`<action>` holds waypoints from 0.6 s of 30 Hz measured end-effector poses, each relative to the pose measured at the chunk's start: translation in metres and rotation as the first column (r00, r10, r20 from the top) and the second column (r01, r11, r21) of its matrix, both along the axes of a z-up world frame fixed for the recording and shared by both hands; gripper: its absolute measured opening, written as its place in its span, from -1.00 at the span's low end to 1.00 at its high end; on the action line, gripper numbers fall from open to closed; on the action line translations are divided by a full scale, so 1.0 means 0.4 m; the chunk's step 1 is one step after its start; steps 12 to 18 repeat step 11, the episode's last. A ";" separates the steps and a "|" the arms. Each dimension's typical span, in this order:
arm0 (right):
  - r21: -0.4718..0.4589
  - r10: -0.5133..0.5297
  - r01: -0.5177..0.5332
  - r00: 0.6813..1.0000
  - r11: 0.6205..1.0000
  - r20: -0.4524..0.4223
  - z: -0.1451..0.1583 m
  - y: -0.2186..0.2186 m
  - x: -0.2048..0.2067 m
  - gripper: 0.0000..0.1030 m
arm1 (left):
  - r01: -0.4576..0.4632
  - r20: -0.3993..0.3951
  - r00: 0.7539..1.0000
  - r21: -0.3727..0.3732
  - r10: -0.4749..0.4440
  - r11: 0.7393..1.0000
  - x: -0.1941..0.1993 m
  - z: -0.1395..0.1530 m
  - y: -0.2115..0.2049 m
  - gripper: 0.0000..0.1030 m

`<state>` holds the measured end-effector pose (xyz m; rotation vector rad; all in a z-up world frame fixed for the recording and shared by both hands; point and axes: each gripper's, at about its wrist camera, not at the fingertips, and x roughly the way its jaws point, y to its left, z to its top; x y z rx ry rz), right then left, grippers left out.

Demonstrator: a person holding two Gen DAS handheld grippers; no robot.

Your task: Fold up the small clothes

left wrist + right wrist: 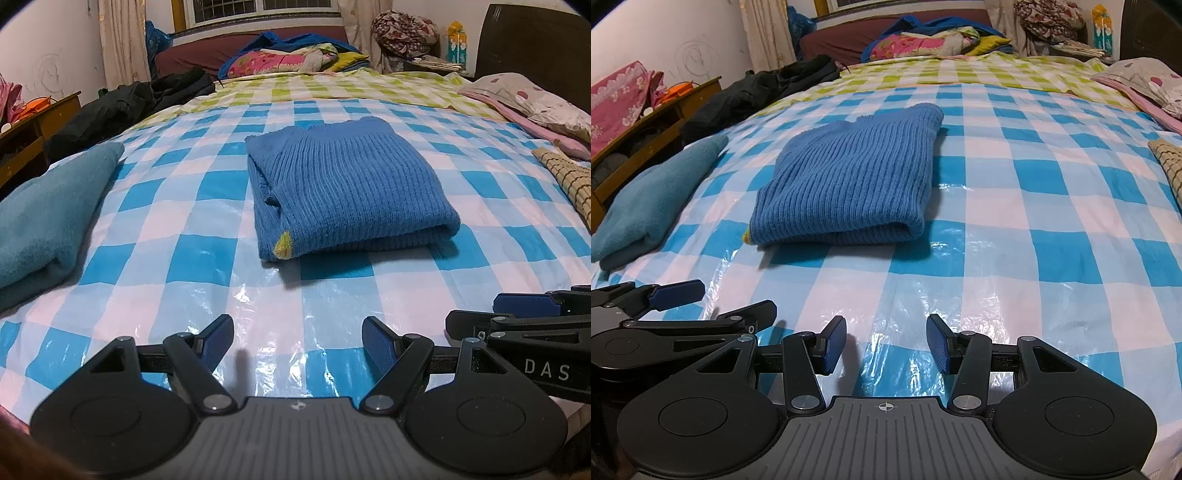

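A blue ribbed knit sweater [347,192] [849,184] lies folded into a thick rectangle on the blue-and-white checked plastic sheet [184,266] [1034,236] that covers the bed. A small yellow patch shows at its near left corner. My left gripper [298,341] hovers over the sheet nearer than the sweater, open, with nothing between its blue pads. My right gripper [886,341] is likewise open and empty, apart from the sweater. Each gripper shows from the side in the other's view, the right gripper [487,314] at the right edge and the left gripper [735,299] at the left edge.
A folded teal cloth [51,214] [653,199] lies at the left of the sheet. A beige grid-patterned cloth [569,181] [1167,162] lies at the right edge. Dark clothes [129,99], a heap of bright bedding [291,55] and a pink pillow [532,99] ring the far side.
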<state>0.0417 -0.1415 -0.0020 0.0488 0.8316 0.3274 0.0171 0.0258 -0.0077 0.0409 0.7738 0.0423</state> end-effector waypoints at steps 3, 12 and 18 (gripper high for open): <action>0.000 0.000 0.000 1.000 1.000 -0.001 0.000 0.000 0.000 -0.08 | -0.001 -0.002 1.000 -0.004 0.001 1.000 0.000 0.000 0.002 0.57; -0.001 0.000 0.000 1.000 1.000 -0.001 0.000 0.001 0.000 -0.08 | -0.004 -0.011 1.000 -0.015 0.004 1.000 0.002 -0.004 0.004 0.56; -0.001 0.000 0.000 1.000 1.000 -0.001 0.000 0.001 0.000 -0.08 | -0.004 -0.011 1.000 -0.015 0.004 1.000 0.002 -0.004 0.004 0.56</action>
